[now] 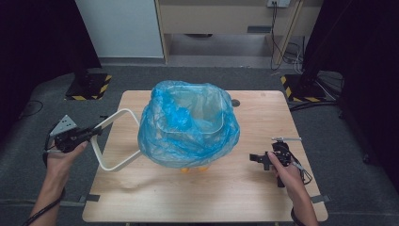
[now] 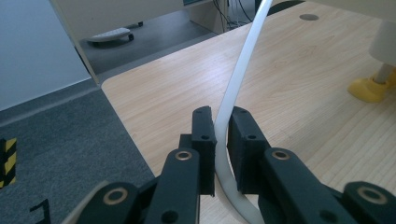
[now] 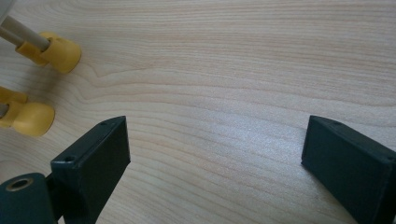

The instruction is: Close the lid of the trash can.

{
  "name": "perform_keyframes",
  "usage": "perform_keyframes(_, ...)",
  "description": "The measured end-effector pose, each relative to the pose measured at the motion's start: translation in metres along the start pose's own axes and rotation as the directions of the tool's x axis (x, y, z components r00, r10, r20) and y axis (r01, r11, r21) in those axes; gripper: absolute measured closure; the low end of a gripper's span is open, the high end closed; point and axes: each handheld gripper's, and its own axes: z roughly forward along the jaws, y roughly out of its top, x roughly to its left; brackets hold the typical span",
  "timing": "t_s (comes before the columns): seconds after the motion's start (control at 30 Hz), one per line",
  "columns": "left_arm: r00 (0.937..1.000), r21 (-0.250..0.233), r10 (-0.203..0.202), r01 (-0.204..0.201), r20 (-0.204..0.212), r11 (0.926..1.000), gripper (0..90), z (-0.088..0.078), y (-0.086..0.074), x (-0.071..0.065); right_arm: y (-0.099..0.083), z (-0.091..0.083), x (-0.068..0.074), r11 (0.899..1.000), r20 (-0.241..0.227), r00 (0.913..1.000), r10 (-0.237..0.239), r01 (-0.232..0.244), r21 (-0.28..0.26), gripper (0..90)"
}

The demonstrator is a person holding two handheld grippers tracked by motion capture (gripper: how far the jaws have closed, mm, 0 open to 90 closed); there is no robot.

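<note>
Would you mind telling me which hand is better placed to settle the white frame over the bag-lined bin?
Left, probably: its tool already clamps the white frame beside the bin. The right tool hangs open over bare table.

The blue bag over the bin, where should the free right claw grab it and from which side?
Take the blue bag at the loose, bunched folds on its right flank, coming in level from the right. The plastic there hangs slack outside the bin's rim, so a fold should fit between the jaws, and the open right claw already points that way. The left claw is shut on the white handle.
</note>
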Motion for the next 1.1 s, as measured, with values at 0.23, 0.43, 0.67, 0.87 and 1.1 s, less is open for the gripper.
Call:
perform_keyframes(0.23,1.0,-0.049,0.005,-0.005,-0.005,0.9988,80.9,-0.025,0.008,0.001,0.0,0.0,0.0,1.0,-0.001,1.0,0.002,-0.002,-0.002,7.5)
perform_keyframes(0.43,1.0,-0.095,0.002,-0.002,0.001,0.9955,80.9,-0.045,0.019,0.003,0.0,0.0,0.0,1.0,-0.002,1.0,0.001,-0.001,-0.001,7.5)
perform_keyframes(0.67,0.9997,-0.12,0.024,-0.023,0.009,0.9926,80.9,-0.06,0.04,0.0,-0.001,0.0,0.0,1.0,-0.003,1.0,-0.001,0.001,-0.002,7.5)
perform_keyframes(0.87,0.9982,-0.14,0.055,-0.052,0.021,0.9888,81.0,-0.066,0.065,-0.007,-0.002,0.0,-0.001,1.0,-0.006,1.0,-0.003,0.003,-0.01,7.5)
perform_keyframes(1.1,0.9941,-0.161,0.101,-0.093,0.041,0.9825,80.9,-0.066,0.094,-0.015,-0.002,-0.001,-0.002,1.0,-0.017,0.9998,0.001,-0.001,-0.012,7.5)
